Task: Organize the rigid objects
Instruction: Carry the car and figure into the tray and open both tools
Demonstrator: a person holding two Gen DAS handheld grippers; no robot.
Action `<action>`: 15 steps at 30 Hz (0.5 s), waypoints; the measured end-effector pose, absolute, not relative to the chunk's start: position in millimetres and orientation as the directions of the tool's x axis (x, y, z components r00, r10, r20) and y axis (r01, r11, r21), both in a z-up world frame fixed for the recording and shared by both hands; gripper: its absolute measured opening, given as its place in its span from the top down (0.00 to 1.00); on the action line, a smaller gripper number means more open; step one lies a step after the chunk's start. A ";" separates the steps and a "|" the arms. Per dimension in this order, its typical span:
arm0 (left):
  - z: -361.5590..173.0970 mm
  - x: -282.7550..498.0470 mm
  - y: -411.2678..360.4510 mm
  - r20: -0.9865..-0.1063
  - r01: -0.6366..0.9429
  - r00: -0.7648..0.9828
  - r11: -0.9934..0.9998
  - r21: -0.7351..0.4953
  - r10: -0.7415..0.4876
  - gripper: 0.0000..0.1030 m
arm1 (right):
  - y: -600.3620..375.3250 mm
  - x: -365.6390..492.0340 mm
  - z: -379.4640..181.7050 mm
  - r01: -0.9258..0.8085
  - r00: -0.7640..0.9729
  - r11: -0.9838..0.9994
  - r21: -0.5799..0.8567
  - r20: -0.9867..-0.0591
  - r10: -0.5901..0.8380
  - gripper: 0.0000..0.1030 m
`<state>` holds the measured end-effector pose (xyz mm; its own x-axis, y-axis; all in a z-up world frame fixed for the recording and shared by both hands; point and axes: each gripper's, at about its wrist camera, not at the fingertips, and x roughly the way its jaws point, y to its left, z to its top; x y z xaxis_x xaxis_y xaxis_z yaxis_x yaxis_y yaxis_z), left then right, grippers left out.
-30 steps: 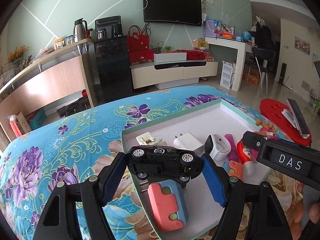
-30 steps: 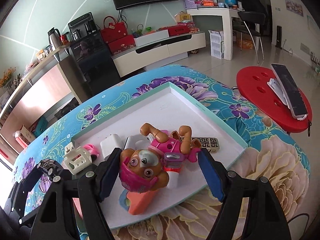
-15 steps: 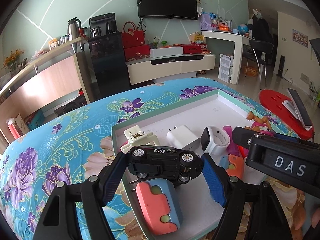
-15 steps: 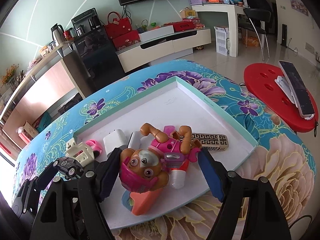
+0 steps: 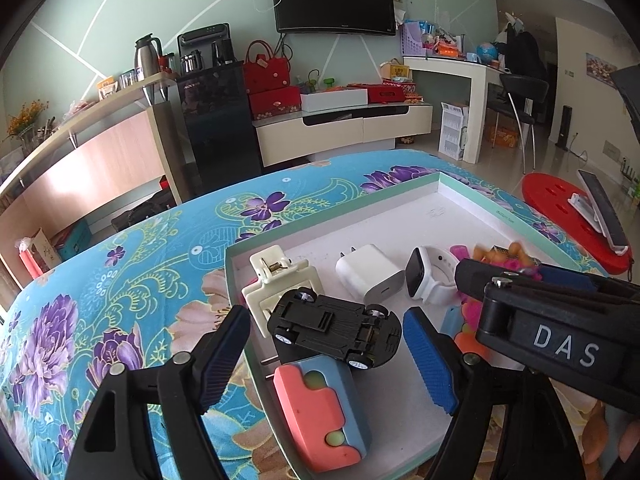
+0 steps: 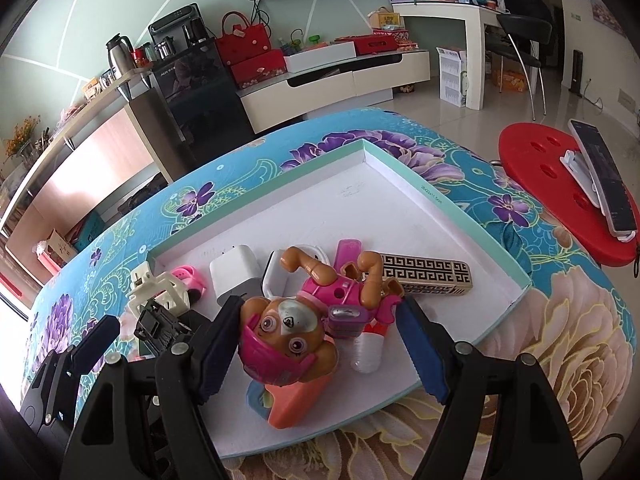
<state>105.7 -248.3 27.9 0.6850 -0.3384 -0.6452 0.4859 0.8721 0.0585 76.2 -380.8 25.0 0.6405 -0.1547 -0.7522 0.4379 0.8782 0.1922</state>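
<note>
A white box lid with a teal rim (image 5: 472,196) (image 6: 452,204) lies on the flowered cloth and holds several small objects. My left gripper (image 5: 328,360) is open; a black toy car (image 5: 334,330) lies belly-up between its fingers, resting partly on a coral-and-blue block (image 5: 320,412), touching neither pad. My right gripper (image 6: 320,344) stands wide around a pink-clad puppy figure (image 6: 296,328) that lies on an orange piece (image 6: 288,404); the pads sit beside it with gaps.
In the lid are a cream clip (image 5: 280,280), a white charger (image 5: 368,272), a white smartwatch (image 5: 428,276), a gold patterned bar (image 6: 428,276) and a pink watch (image 6: 188,276). A red stool (image 6: 560,184) with a phone stands to the right.
My left gripper has opened and let go of the black car, which has tipped onto its roof in the lid. The right gripper has stayed around the puppy figure.
</note>
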 end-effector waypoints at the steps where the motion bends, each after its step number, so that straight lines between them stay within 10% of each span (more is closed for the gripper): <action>1: 28.3 105.7 -247.9 -0.645 0.485 0.685 0.873 0.058 -0.338 0.19 | -380.9 76.1 25.6 0.437 0.642 0.878 0.193 -0.751 -0.155 0.24; 15: 40.5 100.8 -233.9 -0.635 0.462 0.705 0.884 0.074 -0.315 0.09 | -376.8 76.1 32.4 0.427 0.648 0.886 0.183 -0.745 -0.159 0.24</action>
